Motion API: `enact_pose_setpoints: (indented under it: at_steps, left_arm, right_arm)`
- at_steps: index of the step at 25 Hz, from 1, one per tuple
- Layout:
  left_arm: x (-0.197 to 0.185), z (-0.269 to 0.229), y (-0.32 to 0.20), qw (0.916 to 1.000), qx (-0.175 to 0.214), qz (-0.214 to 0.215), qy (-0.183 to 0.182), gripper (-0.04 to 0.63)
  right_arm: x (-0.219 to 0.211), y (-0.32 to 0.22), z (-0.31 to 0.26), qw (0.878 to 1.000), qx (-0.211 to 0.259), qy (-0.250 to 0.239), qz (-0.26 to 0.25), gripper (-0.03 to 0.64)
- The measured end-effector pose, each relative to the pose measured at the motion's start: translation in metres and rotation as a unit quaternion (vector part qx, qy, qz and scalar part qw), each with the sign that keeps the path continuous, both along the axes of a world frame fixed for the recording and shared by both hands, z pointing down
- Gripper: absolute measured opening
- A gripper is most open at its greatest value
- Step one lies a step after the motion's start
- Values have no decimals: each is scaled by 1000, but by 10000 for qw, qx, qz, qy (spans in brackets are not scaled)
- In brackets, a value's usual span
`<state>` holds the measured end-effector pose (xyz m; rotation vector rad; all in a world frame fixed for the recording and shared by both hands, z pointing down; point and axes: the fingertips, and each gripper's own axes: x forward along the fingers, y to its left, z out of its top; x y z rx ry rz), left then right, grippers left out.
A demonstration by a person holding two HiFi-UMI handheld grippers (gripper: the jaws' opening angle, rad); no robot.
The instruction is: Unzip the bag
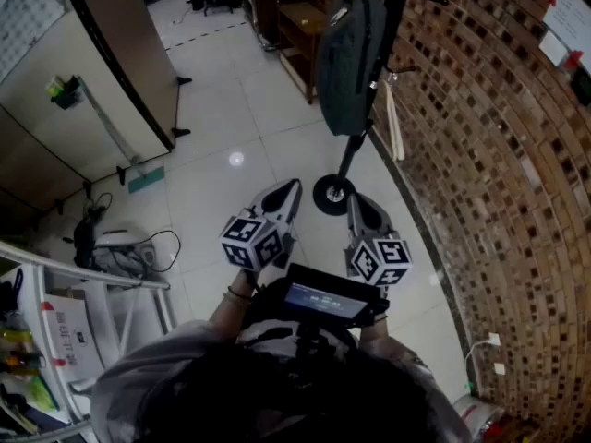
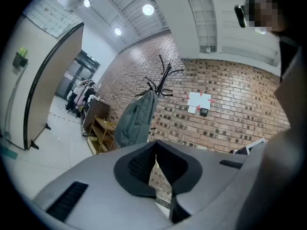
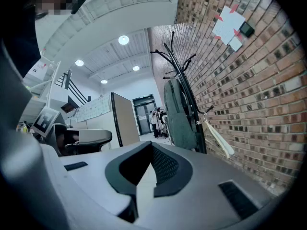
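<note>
Here, bag [image 1: 349, 63]: grey-green backpack, hung upright on black coat stand [image 1: 356, 146] just beside brick wall [image 1: 499, 173], above tiled floor [image 1: 231, 118]. Body slim, smooth, w/ dark seam line running lengthwise down front; zip state can't be told at this range. L tongs [image 1: 280, 199] & R tongs [image 1: 367, 212]: side by side near person's chest, pointed toward stand base, well apart from bag. Both pairs of jaws closed, nothing b/w them.

Grey-green bag [image 1: 349, 63] on black rack [image 1: 356, 146]; red-brown brick-patterned wall [image 1: 499, 155]; pale tiled floor [image 1: 231, 109]; grey left tool [image 1: 290, 192] and right tool [image 1: 360, 205], each bearing a black-and-white square-marked cube.
</note>
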<state>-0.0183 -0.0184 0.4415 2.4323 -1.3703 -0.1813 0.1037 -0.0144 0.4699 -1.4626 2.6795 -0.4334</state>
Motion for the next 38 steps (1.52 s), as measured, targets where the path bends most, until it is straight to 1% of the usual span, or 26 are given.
enact_pose_setpoints:
  at_steps: [3, 8, 12, 14, 16, 18, 23, 25, 28, 31, 34, 36, 38]
  left_arm:
    - [-2, 2, -6, 9999, -41, -25, -139, 11]
    - [-7, -2, -18, 9999, -19, -102, -136, 11]
    - [-3, 1, -35, 9997, -9, 23, -237, 11]
    - [-3, 3, -49, 9996, 18, 101, -254, 11]
    - [-8, 3, -65, 9997, 46, 122, -223, 11]
    - [-14, 0, -84, 9998, 81, 126, -141, 11]
    - [-22, -17, -133, 9995, 114, 291, 58, 11]
    - [-26, -19, -150, 9991, 136, 387, 102, 11]
    - [-30, -21, -176, 9979, 216, 610, 15, 11]
    - [-27, -29, -197, 9960, 193, 849, 213, 11]
    - [-16, -39, -207, 9919, 229, 1176, 419, 11]
    - [-4, -43, -208, 9886, 279, 1417, 416, 11]
    - [8, -45, -208, 9861, 233, 1585, 441, 11]
  right_arm:
    - [4, -11, -4, 10000, -12, 15, 64, -8]
    - [9, -28, -14, 9999, 107, 35, 98, -8]
    - [14, -53, -27, 9992, 320, 179, 184, -8]
    - [15, -69, -38, 9988, 436, 141, 195, -6]
    - [16, -85, -51, 9983, 552, 57, 202, -7]
    - [15, -104, -65, 9972, 715, 86, 217, -6]
    - [10, -154, -110, 9900, 1226, 550, 430, -6]
    - [7, -171, -126, 9869, 1380, 646, 537, -6]
    - [6, -196, -145, 9805, 1618, 899, 659, -6]
    - [8, -215, -161, 9745, 1766, 1101, 840, -6]
    - [6, -229, -171, 9685, 1885, 1325, 943, -5]
    - [5, -234, -175, 9645, 1925, 1509, 996, -5]
    - [4, -238, -177, 9611, 1908, 1709, 1031, -3]
